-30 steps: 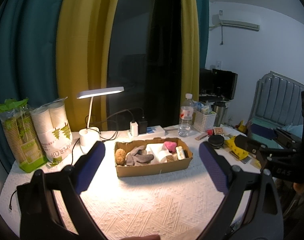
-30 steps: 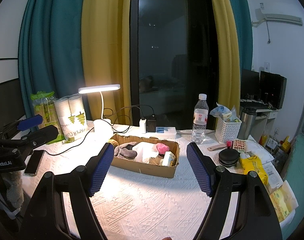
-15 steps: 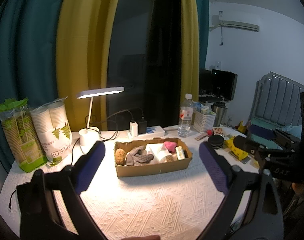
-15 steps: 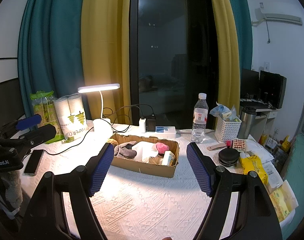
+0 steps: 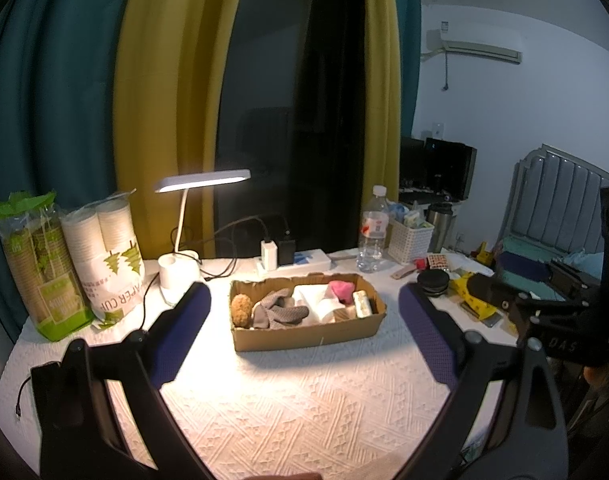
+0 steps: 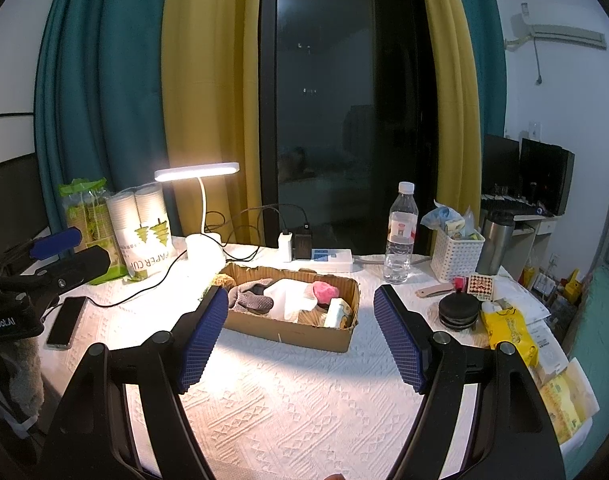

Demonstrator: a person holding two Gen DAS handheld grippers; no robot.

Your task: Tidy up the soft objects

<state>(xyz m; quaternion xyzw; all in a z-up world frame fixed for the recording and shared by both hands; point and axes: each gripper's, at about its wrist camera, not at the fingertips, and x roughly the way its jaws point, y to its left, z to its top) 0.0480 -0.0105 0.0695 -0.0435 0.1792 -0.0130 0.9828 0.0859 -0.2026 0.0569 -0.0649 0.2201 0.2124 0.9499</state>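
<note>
cups: two packs (image 5: 64, 256), far left on desk (image 5: 304, 400)
lamp: one (image 5: 202, 180), lit
box: one cardboard box (image 5: 308, 334) mid-desk; holds brown sponge (image 5: 241, 309), grey socks (image 5: 278, 312), white tissue (image 5: 316, 304), pink item (image 5: 341, 290)
bottle: one (image 5: 371, 232)
change: none, same as earlier frames
left gripper (image 5: 304, 320): jaws wide, empty, box ahead between them
right gripper (image 6: 300, 320): jaws wide, empty, box just beyond
</note>
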